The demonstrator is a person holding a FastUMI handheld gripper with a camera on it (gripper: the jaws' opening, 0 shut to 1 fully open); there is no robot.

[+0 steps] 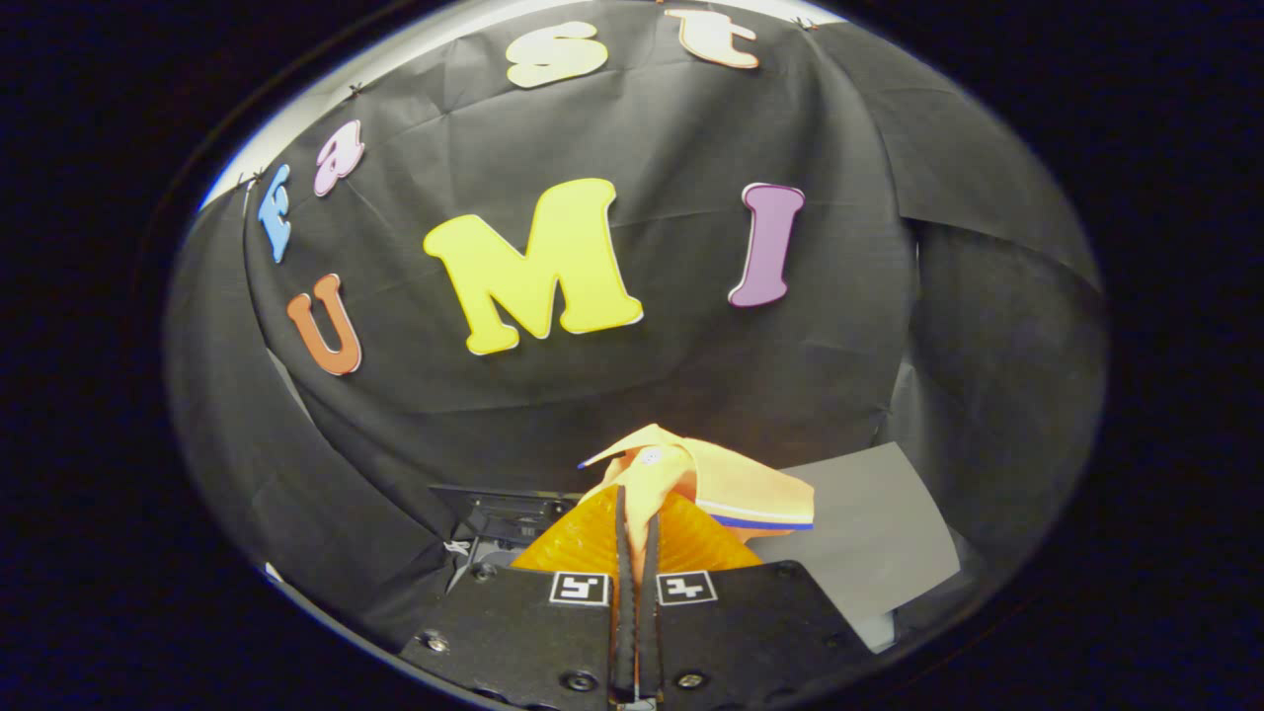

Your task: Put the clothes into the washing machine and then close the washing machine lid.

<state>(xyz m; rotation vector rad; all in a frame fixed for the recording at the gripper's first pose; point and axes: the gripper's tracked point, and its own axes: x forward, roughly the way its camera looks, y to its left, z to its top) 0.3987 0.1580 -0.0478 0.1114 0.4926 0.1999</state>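
Observation:
A yellow-orange garment (721, 479) with a blue and white trim is pinched between my fingers and lifted up in front of the black cloth wall. My gripper (637, 518) is shut on it, the two fingers pressed close together with a fold of the cloth between them. More of the orange fabric (583, 548) hangs just behind the fingers. A dark machine part (504, 513) shows low down, just beyond the fingers to the left; I cannot tell whether it is the washing machine or its lid.
A flat grey sheet (869, 533) lies to the right of the garment, beyond the fingers. The black cloth wall (592, 395) closes off the space straight ahead and to both sides.

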